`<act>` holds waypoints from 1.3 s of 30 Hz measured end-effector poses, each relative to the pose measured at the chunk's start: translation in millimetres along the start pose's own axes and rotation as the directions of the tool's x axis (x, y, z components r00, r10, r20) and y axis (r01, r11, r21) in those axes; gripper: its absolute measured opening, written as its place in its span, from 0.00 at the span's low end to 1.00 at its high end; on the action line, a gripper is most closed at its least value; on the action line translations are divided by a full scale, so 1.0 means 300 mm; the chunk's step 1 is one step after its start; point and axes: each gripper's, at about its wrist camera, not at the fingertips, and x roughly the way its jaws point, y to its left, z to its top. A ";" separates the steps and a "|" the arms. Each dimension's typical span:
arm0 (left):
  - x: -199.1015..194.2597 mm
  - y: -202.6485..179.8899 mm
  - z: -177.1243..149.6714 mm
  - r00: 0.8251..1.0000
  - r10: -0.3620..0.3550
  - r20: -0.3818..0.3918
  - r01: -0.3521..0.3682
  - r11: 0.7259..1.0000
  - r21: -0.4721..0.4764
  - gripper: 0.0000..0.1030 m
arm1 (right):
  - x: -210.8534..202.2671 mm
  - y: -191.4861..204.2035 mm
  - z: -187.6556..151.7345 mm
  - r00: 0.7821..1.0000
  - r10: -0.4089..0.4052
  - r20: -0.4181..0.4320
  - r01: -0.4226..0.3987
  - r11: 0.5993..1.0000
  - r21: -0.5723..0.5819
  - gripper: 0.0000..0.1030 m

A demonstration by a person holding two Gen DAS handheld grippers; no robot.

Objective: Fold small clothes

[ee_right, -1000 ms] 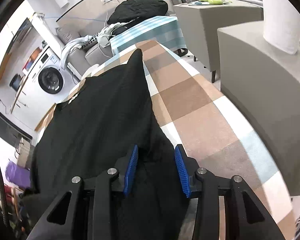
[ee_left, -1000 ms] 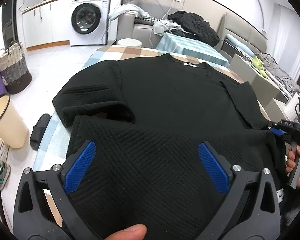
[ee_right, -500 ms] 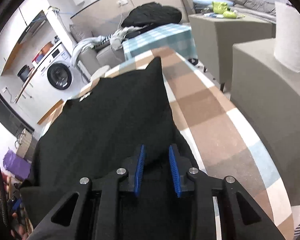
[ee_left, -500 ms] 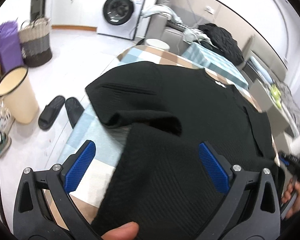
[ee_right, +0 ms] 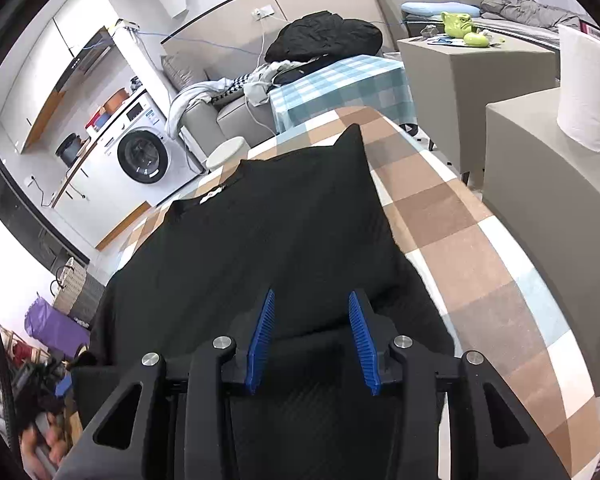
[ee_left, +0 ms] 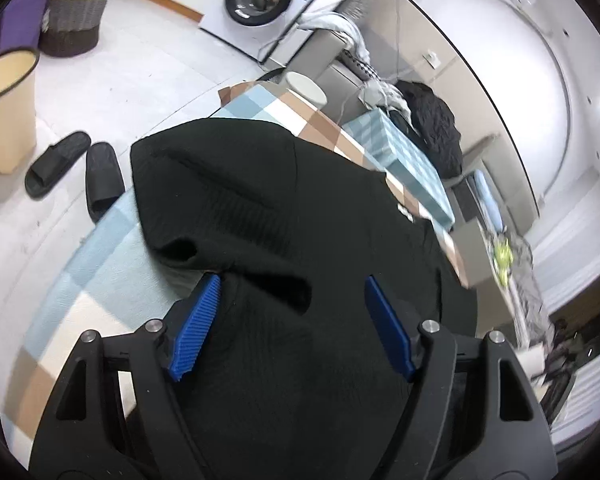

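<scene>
Shirt [ee_left: 340, 240] edge near tablecloth [ee_left: 100, 264] rim

Left claw [ee_left: 292, 324] black frame, ribbed blue pads, silver screws, right claw [ee_right: 310, 340] identical build

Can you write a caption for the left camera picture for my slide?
Left gripper hovers open over a black shirt spread on a checked tablecloth.

left gripper [ee_left: 292, 328] closing, fingers astride | black shirt [ee_left: 300, 208] | checked tablecloth [ee_left: 100, 264]
</scene>
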 end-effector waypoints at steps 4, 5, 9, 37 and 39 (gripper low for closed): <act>0.042 -0.023 0.017 1.000 0.026 -0.009 -0.026 0.998 -0.051 0.69 | 0.027 0.003 -0.007 1.000 0.004 -0.026 -0.004 1.000 0.005 0.39; 0.044 -0.047 0.017 0.999 0.048 0.005 -0.047 0.999 -0.022 0.69 | 0.030 0.003 -0.007 1.000 0.003 -0.027 -0.003 1.000 0.004 0.39; 0.030 -0.111 -0.011 0.997 0.073 0.004 -0.073 0.995 0.064 0.69 | 0.032 0.003 -0.011 0.999 -0.002 -0.036 0.002 1.000 0.007 0.39; 0.091 -0.055 -0.033 0.999 0.039 -0.024 -0.038 0.997 0.064 0.66 | 0.029 -0.016 -0.011 0.997 -0.032 -0.064 0.033 0.999 0.021 0.42; 0.103 -0.049 -0.006 0.999 0.038 -0.029 -0.037 0.999 0.016 0.69 | 0.030 -0.009 -0.011 0.997 -0.027 -0.066 0.028 0.999 0.015 0.42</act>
